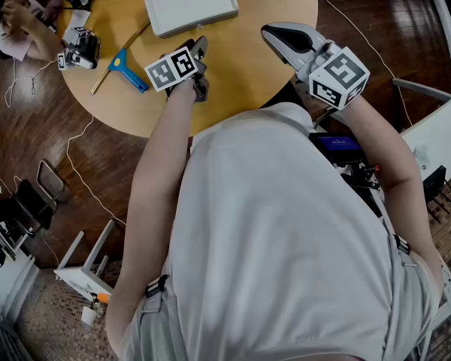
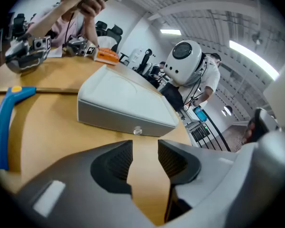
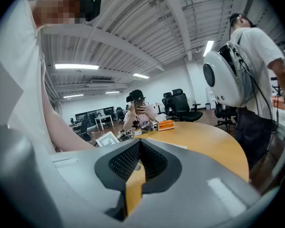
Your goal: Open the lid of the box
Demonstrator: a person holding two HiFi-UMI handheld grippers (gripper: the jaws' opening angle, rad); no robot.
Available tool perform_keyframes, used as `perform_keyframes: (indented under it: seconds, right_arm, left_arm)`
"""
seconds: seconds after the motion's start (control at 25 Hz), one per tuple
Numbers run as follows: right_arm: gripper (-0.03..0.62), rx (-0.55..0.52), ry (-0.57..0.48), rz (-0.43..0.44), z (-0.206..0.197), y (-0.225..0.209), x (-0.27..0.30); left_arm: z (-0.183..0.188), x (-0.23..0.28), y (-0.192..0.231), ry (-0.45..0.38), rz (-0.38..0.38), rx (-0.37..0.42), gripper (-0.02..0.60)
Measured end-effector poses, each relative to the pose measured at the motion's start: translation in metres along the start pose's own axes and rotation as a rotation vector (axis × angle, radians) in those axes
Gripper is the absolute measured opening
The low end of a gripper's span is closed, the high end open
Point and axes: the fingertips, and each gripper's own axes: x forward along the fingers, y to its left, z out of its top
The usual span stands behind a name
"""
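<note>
While both arms reach over the round table (image 1: 248,70), the left gripper (image 2: 145,148) has its jaws apart with nothing between them, only bare wood in the gap. The right gripper (image 3: 140,141) has its jaw tips closed together and grips nothing. It is raised off the table at my right, well apart from the box (image 1: 189,4).

Hidden bits: my own torso covers the near table edge in the head view. In the right gripper view the jaw housing blocks most of the tabletop, so I can't make out the box there. The head view cuts the box's far edge close to the frame top.

The box (image 2: 123,103) is pale, flat and lies on the table just ahead of the left gripper, not touched. Its lid is down, so the inside is hidden. A small clear tab (image 2: 137,131) sits at the middle of its front face, facing the left jaws.

A blue-handled tool (image 1: 128,70) on a wooden stick lies to the left of the left gripper. A spare gripper (image 1: 80,49) rests further left. An orange carton (image 3: 165,125) is at the far edge, its contents unreadable, beside a seated person (image 3: 138,113). A standing person (image 3: 247,65) wears a white round pack.
</note>
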Motion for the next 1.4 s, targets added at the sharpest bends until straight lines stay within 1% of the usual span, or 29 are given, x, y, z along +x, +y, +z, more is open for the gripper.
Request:
perform_keyframes:
  seconds: [0.12,0.2,0.32,0.52,0.6,0.64,0.68,0.84,1.04,1.16,1.4]
  right_arm:
    - [0.002,0.014,0.006,-0.014,-0.004,-0.015,-0.002]
    - [0.002,0.024,0.011,-0.021,-0.007,-0.024,-0.003]
    - [0.002,0.037,0.022,-0.037,-0.012,-0.034,-0.008]
    - [0.002,0.073,0.01,-0.055,-0.009,-0.044,-0.016]
    - [0.002,0.087,0.006,-0.061,-0.008,-0.048,-0.019]
    - [0.002,0.092,0.006,-0.063,-0.008,-0.049,-0.02]
    - [0.002,0.095,0.006,-0.065,-0.008,-0.05,-0.02]
    - [0.002,0.087,0.006,-0.05,-0.009,-0.043,-0.013]
    - [0.002,0.055,0.017,-0.013,-0.006,-0.028,-0.004]
    - [0.002,0.04,0.018,-0.001,-0.002,-0.023,-0.004]
    - [0.002,0.009,0.016,0.01,0.003,-0.016,-0.005]
  left_arm:
    - [0.001,0.025,0.017,0.027,0.029,-0.135,0.166]
    - [0.006,0.036,0.02,0.037,0.03,-0.178,0.166]
    - [0.012,0.048,0.016,0.053,0.026,-0.182,0.166]
    - [0.02,0.055,0.02,0.068,0.054,-0.184,0.16]
    - [0.021,0.054,0.016,0.08,0.062,-0.169,0.082]
    - [0.019,0.053,0.014,0.087,0.064,-0.162,0.067]
    - [0.017,0.053,0.012,0.093,0.064,-0.161,0.067]
    - [0.001,0.047,0.009,0.104,0.046,-0.181,0.067]
    - [-0.035,0.03,0.003,0.121,0.017,-0.211,0.067]
    - [-0.053,0.023,-0.002,0.129,0.006,-0.216,0.069]
    - [-0.075,0.018,-0.005,0.136,-0.009,-0.237,0.069]
